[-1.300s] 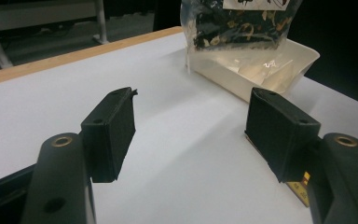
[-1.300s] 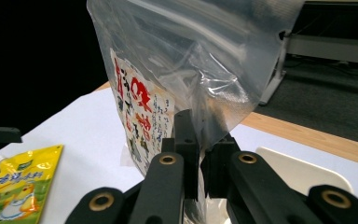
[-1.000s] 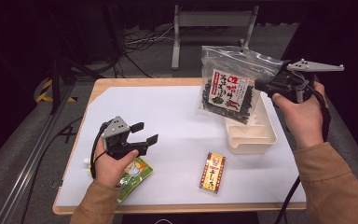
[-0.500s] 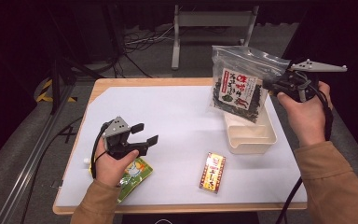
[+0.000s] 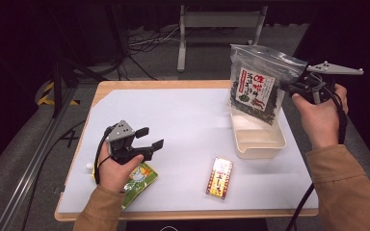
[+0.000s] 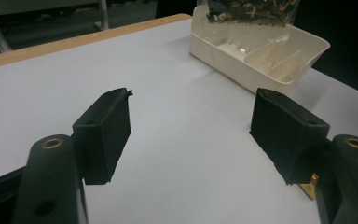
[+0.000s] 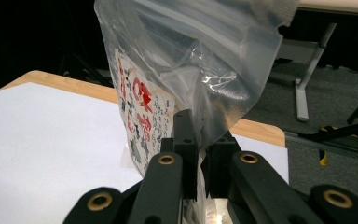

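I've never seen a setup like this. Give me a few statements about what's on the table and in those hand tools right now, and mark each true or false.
1. The right tool is clamped on the clear bag of dried greens, holding it in the air above the cream tray. True.
2. The left tool grips the green packet. False: its jaws stand open with nothing between them; the packet lies on the table under that hand.
3. A small red and yellow box lies on the white table cover, outside the tray. True.
4. The bag lies flat in the tray. False: it hangs upright from the right tool.
5. The two tools are touching. False: they are far apart, at opposite sides of the table.
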Action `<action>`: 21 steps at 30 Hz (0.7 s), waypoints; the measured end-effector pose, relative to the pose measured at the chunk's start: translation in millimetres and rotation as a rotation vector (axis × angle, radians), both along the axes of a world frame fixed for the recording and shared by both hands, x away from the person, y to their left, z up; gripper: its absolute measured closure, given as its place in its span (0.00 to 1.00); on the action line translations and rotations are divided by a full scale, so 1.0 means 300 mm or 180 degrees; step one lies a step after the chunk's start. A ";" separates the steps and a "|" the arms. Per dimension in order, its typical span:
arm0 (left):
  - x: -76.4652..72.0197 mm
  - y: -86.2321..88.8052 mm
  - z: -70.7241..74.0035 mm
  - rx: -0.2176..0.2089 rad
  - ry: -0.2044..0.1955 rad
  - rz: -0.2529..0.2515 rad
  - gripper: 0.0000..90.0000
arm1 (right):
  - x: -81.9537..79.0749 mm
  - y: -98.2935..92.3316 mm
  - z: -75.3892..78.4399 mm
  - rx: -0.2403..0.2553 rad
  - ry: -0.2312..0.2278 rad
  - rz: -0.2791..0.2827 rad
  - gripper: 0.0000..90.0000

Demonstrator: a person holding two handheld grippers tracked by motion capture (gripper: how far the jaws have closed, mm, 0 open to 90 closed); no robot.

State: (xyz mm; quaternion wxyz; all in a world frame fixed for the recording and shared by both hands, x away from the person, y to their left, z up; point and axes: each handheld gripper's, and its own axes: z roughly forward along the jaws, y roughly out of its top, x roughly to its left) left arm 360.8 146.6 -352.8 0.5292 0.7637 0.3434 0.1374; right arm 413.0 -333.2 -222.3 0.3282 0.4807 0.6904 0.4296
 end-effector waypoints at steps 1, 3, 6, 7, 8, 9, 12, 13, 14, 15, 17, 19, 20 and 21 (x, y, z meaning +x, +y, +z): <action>0.000 0.000 0.000 0.0001 0.0001 0.0000 0.32 | 0.003 -0.002 -0.001 -0.0001 -0.0001 -0.0009 0.96; 0.001 0.001 -0.001 0.0008 -0.0007 0.0004 0.32 | 0.010 -0.008 -0.005 -0.0009 -0.0004 -0.0041 0.96; 0.002 0.001 -0.001 0.0011 -0.0011 0.0001 0.32 | 0.021 -0.018 -0.012 -0.0003 -0.0018 -0.0066 0.96; 0.003 0.001 -0.002 0.0007 -0.0010 0.0002 0.32 | 0.026 -0.021 -0.015 -0.0006 -0.0026 -0.0090 0.96; 0.002 0.000 -0.002 -0.0001 -0.0001 0.0005 0.32 | 0.032 -0.027 -0.019 -0.0011 -0.0025 -0.0100 0.96; 0.002 0.000 -0.002 -0.0001 -0.0001 0.0005 0.32 | 0.032 -0.027 -0.019 -0.0011 -0.0025 -0.0100 0.96; 0.003 0.001 -0.003 0.0001 -0.0005 0.0002 0.32 | 0.042 -0.034 -0.030 -0.0037 -0.0030 -0.0130 0.95; 0.003 0.002 -0.002 0.0003 0.0001 0.0002 0.32 | 0.047 -0.040 -0.037 -0.0033 -0.0040 -0.0147 0.95; 0.003 0.002 -0.002 0.0003 0.0001 0.0002 0.32 | 0.047 -0.040 -0.037 -0.0033 -0.0040 -0.0147 0.95; 0.002 0.002 -0.002 0.0000 0.0005 0.0006 0.32 | 0.050 -0.045 -0.042 -0.0053 -0.0031 -0.0181 0.95; 0.003 0.001 -0.003 -0.0001 -0.0005 0.0003 0.32 | 0.052 -0.047 -0.045 -0.0073 -0.0032 -0.0193 0.95; 0.002 0.000 -0.003 -0.0002 0.0007 -0.0001 0.32 | 0.053 -0.048 -0.049 -0.0117 -0.0046 -0.0223 0.95; 0.002 0.000 -0.003 0.0000 0.0007 -0.0002 0.32 | 0.054 -0.048 -0.052 -0.0137 -0.0046 -0.0221 0.95; 0.002 0.000 -0.003 -0.0001 0.0008 -0.0001 0.32 | 0.055 -0.047 -0.055 -0.0134 -0.0043 -0.0218 0.95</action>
